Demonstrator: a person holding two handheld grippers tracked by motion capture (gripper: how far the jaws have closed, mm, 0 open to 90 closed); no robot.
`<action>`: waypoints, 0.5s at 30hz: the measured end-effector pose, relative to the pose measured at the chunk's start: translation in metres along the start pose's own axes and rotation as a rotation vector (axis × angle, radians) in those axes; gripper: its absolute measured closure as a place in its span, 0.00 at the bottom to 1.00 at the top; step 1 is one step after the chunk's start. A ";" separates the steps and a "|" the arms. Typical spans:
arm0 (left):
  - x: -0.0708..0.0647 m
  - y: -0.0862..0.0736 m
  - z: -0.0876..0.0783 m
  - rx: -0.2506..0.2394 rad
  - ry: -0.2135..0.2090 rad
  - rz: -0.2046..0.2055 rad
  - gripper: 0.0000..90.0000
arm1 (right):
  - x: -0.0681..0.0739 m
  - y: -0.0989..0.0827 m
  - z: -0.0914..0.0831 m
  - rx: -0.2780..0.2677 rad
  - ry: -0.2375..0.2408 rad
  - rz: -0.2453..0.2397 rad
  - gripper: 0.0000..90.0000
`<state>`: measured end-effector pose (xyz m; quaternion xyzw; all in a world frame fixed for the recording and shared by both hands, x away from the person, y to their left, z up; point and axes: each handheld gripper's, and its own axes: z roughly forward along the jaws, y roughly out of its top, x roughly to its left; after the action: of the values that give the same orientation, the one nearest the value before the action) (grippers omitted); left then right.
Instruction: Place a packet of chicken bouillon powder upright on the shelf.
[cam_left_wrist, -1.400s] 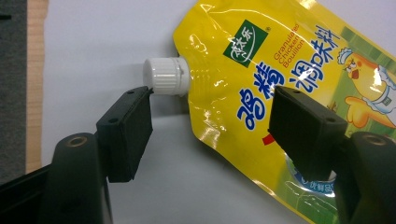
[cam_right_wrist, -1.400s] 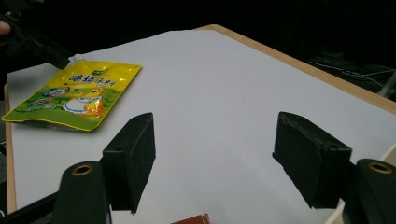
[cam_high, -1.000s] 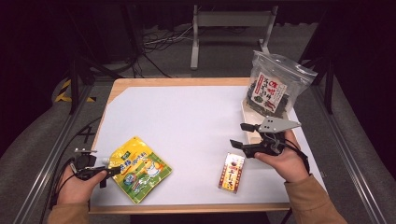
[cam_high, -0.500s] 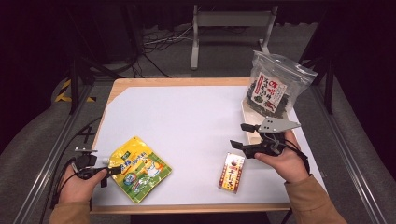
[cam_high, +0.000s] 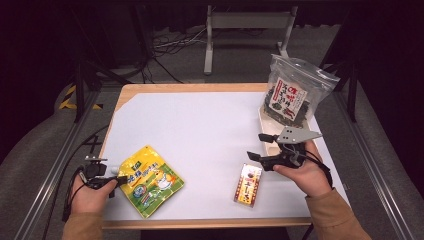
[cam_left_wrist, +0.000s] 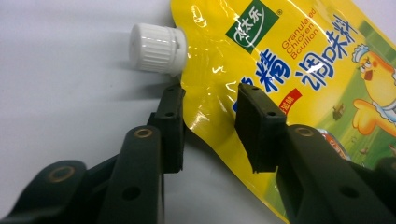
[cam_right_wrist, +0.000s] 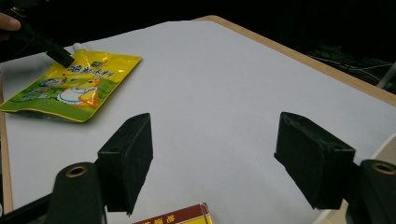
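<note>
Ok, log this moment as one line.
left gripper: jaws just closing around yellow pouch corner, pads not yet pressing | right gripper: open, empty | red box: on table

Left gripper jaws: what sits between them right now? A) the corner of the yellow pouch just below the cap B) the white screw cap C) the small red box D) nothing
A: in the left gripper view the left gripper straddles the yellow pouch corner, just below the white cap.
</note>
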<state>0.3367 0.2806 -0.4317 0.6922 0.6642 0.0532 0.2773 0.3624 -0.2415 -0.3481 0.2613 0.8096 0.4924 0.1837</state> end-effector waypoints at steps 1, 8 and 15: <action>0.000 0.001 0.000 -0.010 0.001 0.011 0.75 | 0.000 0.000 0.000 0.001 -0.002 0.000 0.31; -0.004 0.005 0.000 -0.078 -0.032 0.046 0.92 | 0.000 -0.002 -0.001 0.007 -0.006 0.004 0.31; -0.013 0.008 0.002 -0.121 -0.048 0.118 0.98 | -0.001 -0.005 -0.004 0.010 -0.012 0.013 0.31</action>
<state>0.3437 0.2674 -0.4261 0.7134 0.6108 0.0928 0.3307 0.3600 -0.2471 -0.3510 0.2706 0.8093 0.4878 0.1840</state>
